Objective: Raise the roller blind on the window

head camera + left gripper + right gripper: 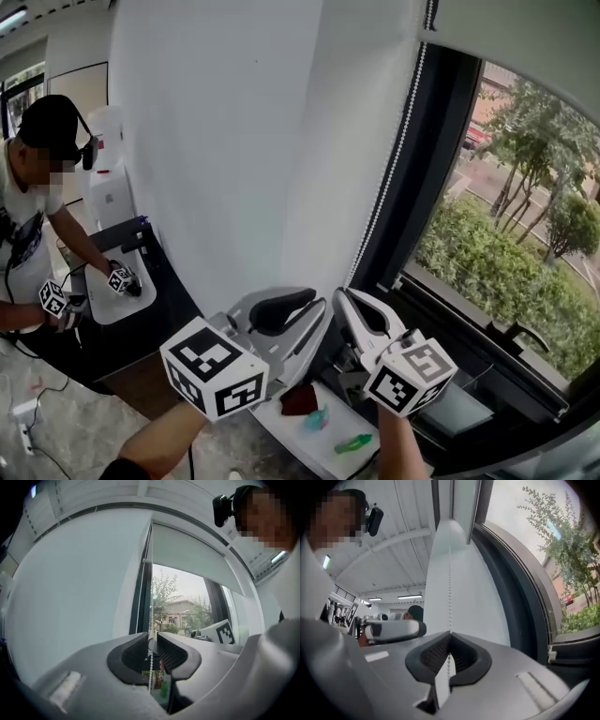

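The right gripper [450, 633] clamps the roller blind's bead chain [450, 597]; the left gripper [153, 637] is loose around it.
The chain hangs straight up and down beside the window's [525, 234] left edge. It runs between the left gripper's parted jaws, not squeezed.

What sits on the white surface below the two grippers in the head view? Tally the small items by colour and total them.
Dark red item: 1
Teal item: 1
Green item: 1
Total: 3

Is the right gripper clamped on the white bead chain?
Clamped: the right gripper has its jaws closed together on the white bead chain.
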`<state>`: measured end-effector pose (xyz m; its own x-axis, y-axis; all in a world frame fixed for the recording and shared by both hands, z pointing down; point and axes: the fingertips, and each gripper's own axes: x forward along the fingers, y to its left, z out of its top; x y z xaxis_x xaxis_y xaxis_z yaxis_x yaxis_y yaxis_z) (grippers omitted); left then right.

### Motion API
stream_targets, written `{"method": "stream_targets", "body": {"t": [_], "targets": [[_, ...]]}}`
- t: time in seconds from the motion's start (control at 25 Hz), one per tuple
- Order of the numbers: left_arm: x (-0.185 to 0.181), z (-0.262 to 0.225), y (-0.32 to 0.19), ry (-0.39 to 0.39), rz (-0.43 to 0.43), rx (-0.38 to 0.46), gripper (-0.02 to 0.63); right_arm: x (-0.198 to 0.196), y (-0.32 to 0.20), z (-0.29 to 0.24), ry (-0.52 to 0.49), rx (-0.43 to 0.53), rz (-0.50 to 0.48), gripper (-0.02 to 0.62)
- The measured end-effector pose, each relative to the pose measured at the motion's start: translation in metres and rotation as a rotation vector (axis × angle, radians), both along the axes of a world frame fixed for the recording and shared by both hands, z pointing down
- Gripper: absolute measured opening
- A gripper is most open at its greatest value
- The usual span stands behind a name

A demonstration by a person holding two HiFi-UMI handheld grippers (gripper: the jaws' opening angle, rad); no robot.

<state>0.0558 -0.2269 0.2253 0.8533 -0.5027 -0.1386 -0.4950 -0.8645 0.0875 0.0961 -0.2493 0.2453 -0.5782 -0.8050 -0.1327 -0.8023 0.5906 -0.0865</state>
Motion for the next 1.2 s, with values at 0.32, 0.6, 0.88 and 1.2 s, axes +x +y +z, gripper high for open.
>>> {"method": "stream_targets", "body": {"t": [0.32,0.6,0.88,1.2], "targets": [[0.026,-0.031,-0.014,-0.033,0.025,0.045,0.133,0.001,0.002,0.016,0.099,-0.005,0.039,0.009],[0.047,-0.025,-0.025,-0.086,0.005,0.064,0.133,-0.005,0.006,0.071,0.132,-0.090,0.035,0.009],[0.047,-0.026,-0.031,-0.079,-0.031,0.089,0.078,-0.006,0.010,0.119,0.159,-0.170,0.041,0.008],[0.045,-0.020,-0.036,-0.044,-0.027,0.057,0.014,-0.005,0.007,0.122,0.217,-0.217,0.040,0.009]]}}
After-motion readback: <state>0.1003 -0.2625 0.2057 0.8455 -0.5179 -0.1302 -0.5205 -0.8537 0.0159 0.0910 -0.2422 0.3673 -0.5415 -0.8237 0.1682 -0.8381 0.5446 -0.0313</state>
